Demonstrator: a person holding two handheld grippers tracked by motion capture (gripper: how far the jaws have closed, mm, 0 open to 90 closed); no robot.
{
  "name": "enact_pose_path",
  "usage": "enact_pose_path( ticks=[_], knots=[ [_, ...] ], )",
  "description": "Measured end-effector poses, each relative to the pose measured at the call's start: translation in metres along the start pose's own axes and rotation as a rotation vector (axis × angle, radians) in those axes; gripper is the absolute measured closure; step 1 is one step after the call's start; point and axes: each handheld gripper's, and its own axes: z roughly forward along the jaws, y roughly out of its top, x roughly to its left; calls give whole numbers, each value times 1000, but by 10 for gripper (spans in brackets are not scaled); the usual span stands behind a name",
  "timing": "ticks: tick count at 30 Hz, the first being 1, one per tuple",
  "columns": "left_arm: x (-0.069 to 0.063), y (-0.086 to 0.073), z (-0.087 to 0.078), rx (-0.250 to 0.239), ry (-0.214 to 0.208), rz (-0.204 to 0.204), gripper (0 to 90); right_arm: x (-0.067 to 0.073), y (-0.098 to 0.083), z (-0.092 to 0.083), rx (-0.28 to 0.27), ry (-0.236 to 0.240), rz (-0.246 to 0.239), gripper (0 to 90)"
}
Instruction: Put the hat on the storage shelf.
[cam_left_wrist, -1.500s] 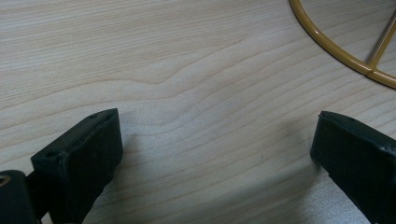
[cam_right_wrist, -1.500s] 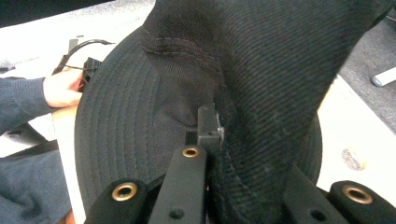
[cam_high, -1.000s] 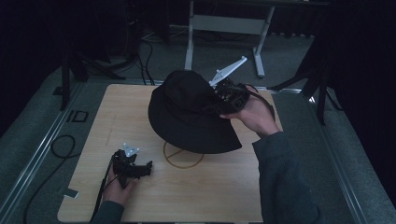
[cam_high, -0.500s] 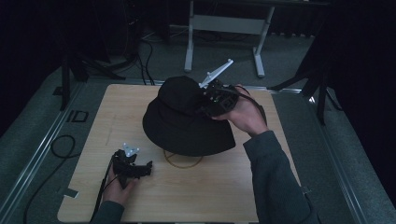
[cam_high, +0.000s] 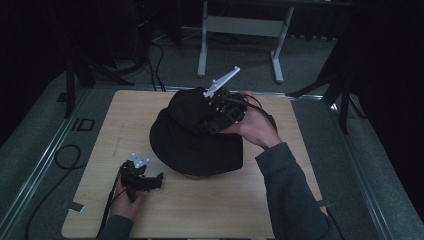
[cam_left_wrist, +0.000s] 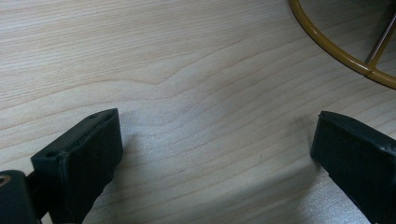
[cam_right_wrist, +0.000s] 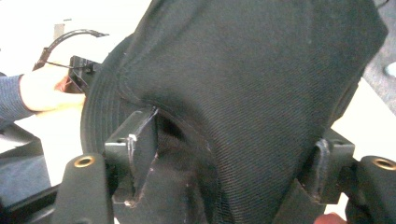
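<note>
A black bucket hat (cam_high: 195, 142) sits over a stand in the middle of the wooden table (cam_high: 280, 200). A strip of the stand's yellow wire ring (cam_left_wrist: 327, 44) lies on the wood. My right gripper (cam_high: 207, 117) is at the hat's crown, coming from the right. Its jaws have just been opening and now stand wide, with the crown fabric (cam_right_wrist: 243, 70) bulging between them and no longer pinched. My left gripper (cam_high: 155, 181) rests on the table at the front left, beside the brim. It is open, with bare wood between its jaws (cam_left_wrist: 215, 154).
A white-legged frame (cam_high: 240, 25) stands on the floor behind the table. A cable (cam_high: 65, 155) loops on the floor at the left. Dark stand legs (cam_high: 345, 95) rise at the table's right back corner. Bare wood stretches along the table's front and right.
My right hand carried the hat left and down, so the hat now covers the wire ring. The right jaws went from shut on the crown to wide apart. The left hand stayed put.
</note>
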Motion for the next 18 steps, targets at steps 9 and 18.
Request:
enact_pose_path(
  ticks=[9, 18],
  knots=[
    [0, 0, 0, 0, 0, 1, 26, -3, -7, -13, -79, -63, 20, 122],
    [0, 0, 0, 0, 0, 1, 26, -9, -21, -25, -96, -69, 36, 115]
  ],
)
